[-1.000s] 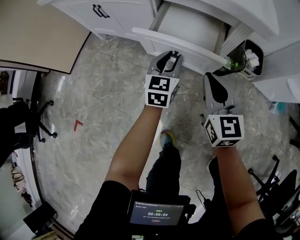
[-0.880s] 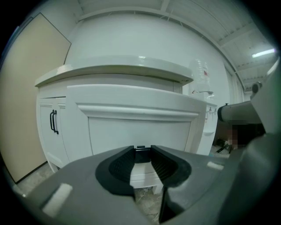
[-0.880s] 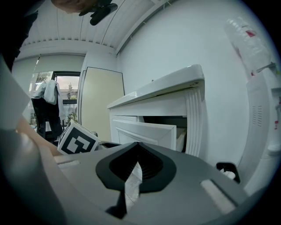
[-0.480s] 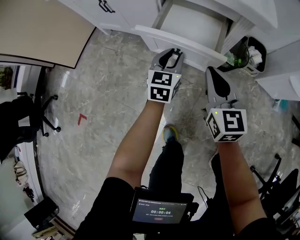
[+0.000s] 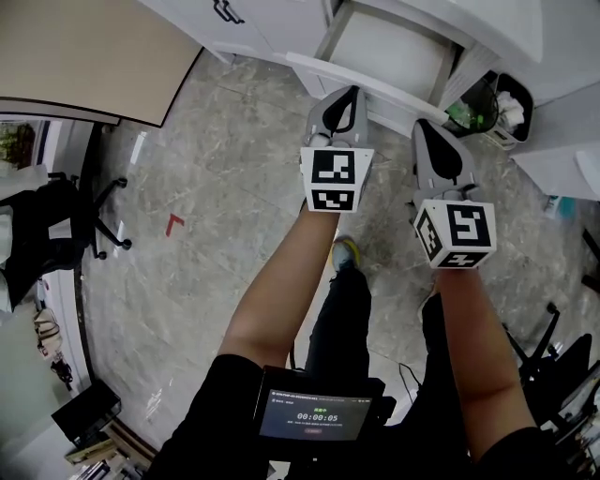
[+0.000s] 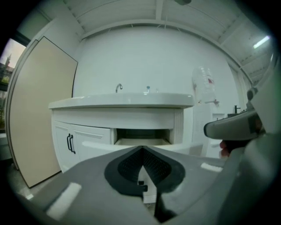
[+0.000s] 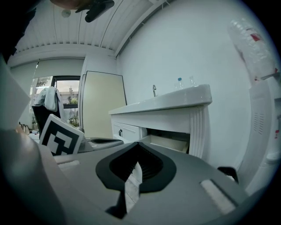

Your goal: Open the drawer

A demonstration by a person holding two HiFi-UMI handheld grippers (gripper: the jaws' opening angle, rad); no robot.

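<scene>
The white drawer (image 5: 398,49) stands pulled out of the vanity cabinet, its front panel (image 5: 386,92) toward me. My left gripper (image 5: 349,96) is just short of that panel, shut with nothing between its jaws. In the left gripper view the open drawer (image 6: 103,147) lies beyond the left gripper (image 6: 142,151). My right gripper (image 5: 427,128) hangs to the right of the left one, a little lower, also shut and empty. The right gripper view looks past the right gripper (image 7: 137,148) at the drawer (image 7: 169,143) from the side.
A black waste bin (image 5: 494,111) with rubbish stands right of the drawer. Cabinet doors with black handles (image 5: 228,11) are to its left, then a beige panel (image 5: 84,56). An office chair (image 5: 70,225) is at the far left. The floor is grey marble with a red mark (image 5: 174,223).
The drawer stays open throughout. Both grippers have shifted slightly right and up in the picture, and the right one now sits closer beside the left. Neither holds anything.
</scene>
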